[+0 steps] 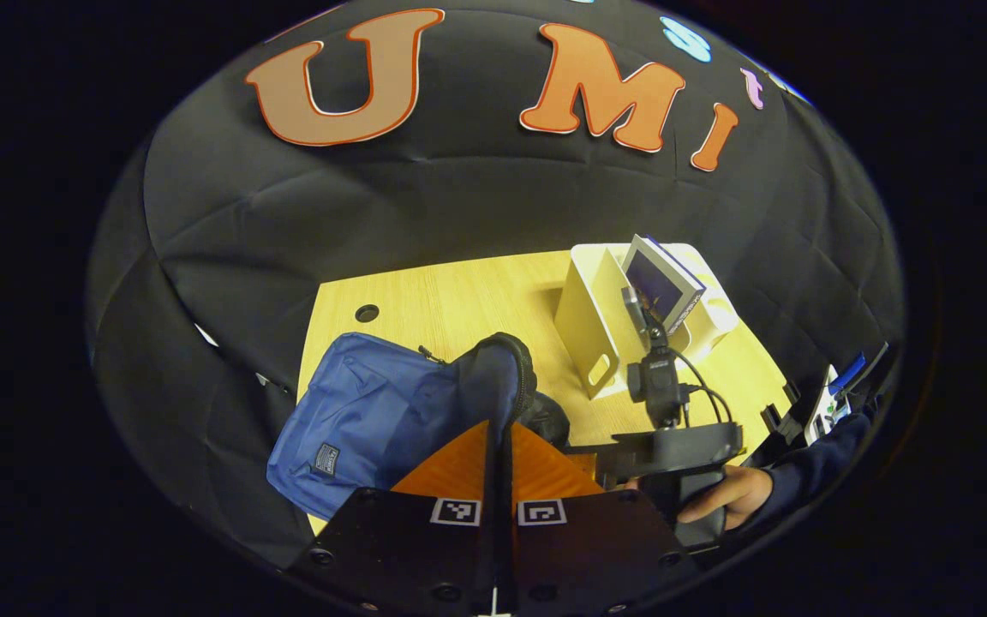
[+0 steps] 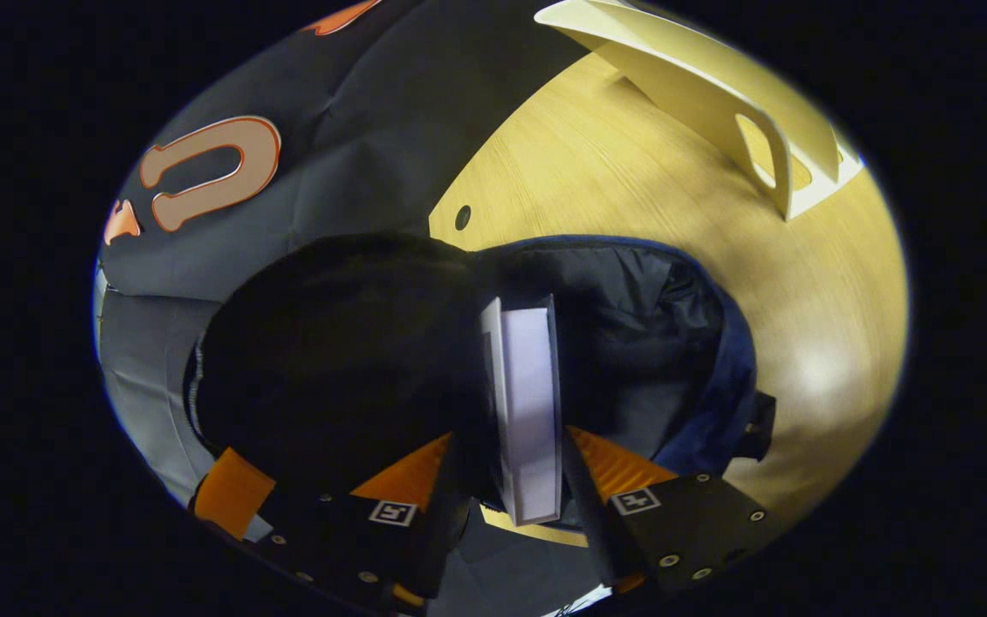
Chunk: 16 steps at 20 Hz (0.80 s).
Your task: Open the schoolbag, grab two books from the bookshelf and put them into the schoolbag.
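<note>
Blue fabric schoolbag (image 1: 365,420) lies at the left edge of the pale wooden tabletop (image 1: 459,300), its dark-lined mouth raised. The left gripper (image 1: 500,411) has its fingers closed flat on the bag's upright flap. The right gripper (image 2: 528,446) clamps a thin white-edged book (image 2: 529,403) between both fingers, spine end inside the bag opening. A cream slotted bookshelf (image 1: 596,334) near the right edge holds another book (image 1: 663,287), leaning.

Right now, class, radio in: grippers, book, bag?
Left gripper shut on bag flap. Right gripper shut on book, over open bag. Nothing blocking.
</note>
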Each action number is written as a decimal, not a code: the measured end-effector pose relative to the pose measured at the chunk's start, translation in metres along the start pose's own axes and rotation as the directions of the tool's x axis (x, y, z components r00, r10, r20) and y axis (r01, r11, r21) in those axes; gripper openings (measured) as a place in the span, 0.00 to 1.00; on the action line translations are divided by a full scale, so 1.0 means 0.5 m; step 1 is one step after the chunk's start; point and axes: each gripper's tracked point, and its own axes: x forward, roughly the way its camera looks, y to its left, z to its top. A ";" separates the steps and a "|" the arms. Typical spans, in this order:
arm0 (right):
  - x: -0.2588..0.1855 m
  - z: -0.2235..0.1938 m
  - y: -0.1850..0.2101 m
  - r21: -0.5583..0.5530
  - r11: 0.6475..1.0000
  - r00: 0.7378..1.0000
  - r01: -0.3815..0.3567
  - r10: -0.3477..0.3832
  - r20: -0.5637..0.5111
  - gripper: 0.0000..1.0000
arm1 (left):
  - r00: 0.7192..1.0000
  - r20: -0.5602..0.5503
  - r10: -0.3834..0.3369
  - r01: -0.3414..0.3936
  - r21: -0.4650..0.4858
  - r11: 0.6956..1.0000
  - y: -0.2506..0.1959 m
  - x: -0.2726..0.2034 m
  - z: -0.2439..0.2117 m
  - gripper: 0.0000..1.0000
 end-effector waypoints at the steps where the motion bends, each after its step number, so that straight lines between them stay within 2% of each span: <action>1: -0.014 0.016 -0.010 -0.034 0.999 0.999 0.023 -0.022 0.024 0.74 | 1.000 -0.001 0.002 -0.002 0.001 1.000 -0.001 0.003 -0.003 0.01; 3: -0.031 0.047 -0.049 -0.083 0.992 0.993 0.095 -0.089 0.072 0.81 | 1.000 -0.014 0.004 -0.004 -0.002 1.000 -0.005 0.011 -0.007 0.02; 6: -0.064 0.079 -0.093 -0.134 0.973 0.976 0.190 -0.173 0.131 0.86 | 1.000 -0.009 0.005 -0.005 -0.020 1.000 -0.012 0.016 -0.008 0.01; 8: -0.099 0.108 -0.119 -0.207 0.946 0.960 0.250 -0.214 0.183 0.91 | 1.000 -0.013 0.013 -0.014 -0.032 0.999 -0.007 0.021 -0.015 0.01; 12: -0.171 0.189 -0.174 -0.320 0.852 0.892 0.415 -0.311 0.328 0.94 | 1.000 -0.018 0.021 -0.022 -0.052 0.998 -0.013 0.030 -0.020 0.02; 16: -0.264 0.251 -0.200 -0.381 0.756 0.822 0.532 -0.353 0.447 0.96 | 0.999 -0.029 0.021 -0.023 -0.077 0.997 -0.027 0.047 -0.030 0.02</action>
